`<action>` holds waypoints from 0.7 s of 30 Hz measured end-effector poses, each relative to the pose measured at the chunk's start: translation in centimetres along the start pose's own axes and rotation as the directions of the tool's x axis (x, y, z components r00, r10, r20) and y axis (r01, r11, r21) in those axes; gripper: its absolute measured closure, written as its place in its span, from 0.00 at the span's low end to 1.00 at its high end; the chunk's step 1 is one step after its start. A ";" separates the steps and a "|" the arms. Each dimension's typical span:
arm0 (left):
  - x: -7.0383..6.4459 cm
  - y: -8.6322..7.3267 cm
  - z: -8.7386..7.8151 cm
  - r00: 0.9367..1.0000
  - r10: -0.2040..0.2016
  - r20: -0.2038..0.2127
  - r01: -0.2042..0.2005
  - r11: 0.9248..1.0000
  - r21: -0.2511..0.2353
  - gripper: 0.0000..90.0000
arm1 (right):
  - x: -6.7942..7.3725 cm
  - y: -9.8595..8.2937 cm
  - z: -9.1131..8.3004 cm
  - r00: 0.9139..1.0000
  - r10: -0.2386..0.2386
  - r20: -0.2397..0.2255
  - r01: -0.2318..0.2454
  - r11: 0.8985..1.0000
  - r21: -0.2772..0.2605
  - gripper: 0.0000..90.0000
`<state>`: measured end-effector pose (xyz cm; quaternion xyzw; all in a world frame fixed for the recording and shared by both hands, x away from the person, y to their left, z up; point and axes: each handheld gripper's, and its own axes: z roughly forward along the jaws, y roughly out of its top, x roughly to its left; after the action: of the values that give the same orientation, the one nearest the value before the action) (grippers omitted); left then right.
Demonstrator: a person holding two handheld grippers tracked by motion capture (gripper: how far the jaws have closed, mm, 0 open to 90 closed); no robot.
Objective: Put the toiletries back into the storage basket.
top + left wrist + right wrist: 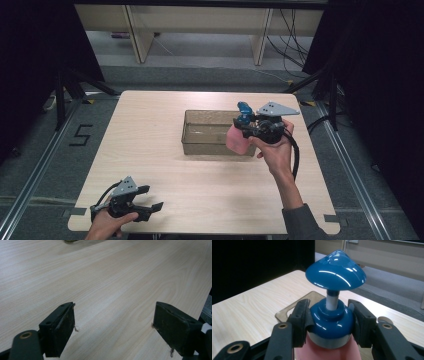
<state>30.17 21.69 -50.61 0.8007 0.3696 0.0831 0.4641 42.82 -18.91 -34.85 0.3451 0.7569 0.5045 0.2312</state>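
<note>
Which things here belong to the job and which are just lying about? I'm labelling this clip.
In the job:
pink pump bottle, blue pump top
right hand-held gripper, shut on it
clear tray

Lying about:
left hand-held gripper, open over bare table
floor cables

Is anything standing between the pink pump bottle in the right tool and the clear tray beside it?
Nothing visible does. The right tool is shut on the pink pump bottle at its blue collar, at the near right corner of the clear tray.
</note>
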 end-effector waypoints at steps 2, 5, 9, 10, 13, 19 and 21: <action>0.0 0.0 0.0 1.000 -0.001 -0.011 0.001 1.000 0.003 0.19 | -0.3 0.1 0.3 1.000 0.005 0.019 -0.005 1.000 -0.010 0.59; 0.0 0.0 0.0 1.000 -0.001 -0.001 0.001 1.000 -0.002 0.19 | -0.8 0.2 0.6 1.000 0.014 0.023 -0.014 1.000 0.003 0.59; 0.0 0.1 -0.1 1.000 -0.004 -0.001 0.004 1.000 0.005 0.19 | -1.4 0.2 1.2 0.999 0.018 0.029 -0.018 1.000 -0.010 0.59; -0.1 0.0 0.0 1.000 -0.003 -0.002 0.003 1.000 -0.012 0.19 | -1.6 0.3 1.2 0.999 0.024 0.028 -0.024 1.000 -0.002 0.59; 0.0 0.1 -0.1 1.000 -0.002 0.001 0.002 1.000 -0.001 0.19 | -2.1 0.3 1.5 0.999 0.031 0.037 -0.031 1.000 -0.005 0.59; 0.0 0.1 -0.1 1.000 -0.007 0.002 0.007 1.000 -0.001 0.19 | -3.0 0.1 2.3 0.997 0.046 0.065 -0.047 0.999 0.009 0.59; 0.0 0.0 -0.1 1.000 -0.004 0.003 0.004 1.000 -0.008 0.19 | -3.3 0.0 2.7 0.997 0.055 0.061 -0.055 0.998 0.010 0.59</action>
<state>30.12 21.71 -50.57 0.7983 0.3703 0.0825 0.4678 46.85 -19.77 -35.92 0.3823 0.7425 0.4957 0.2383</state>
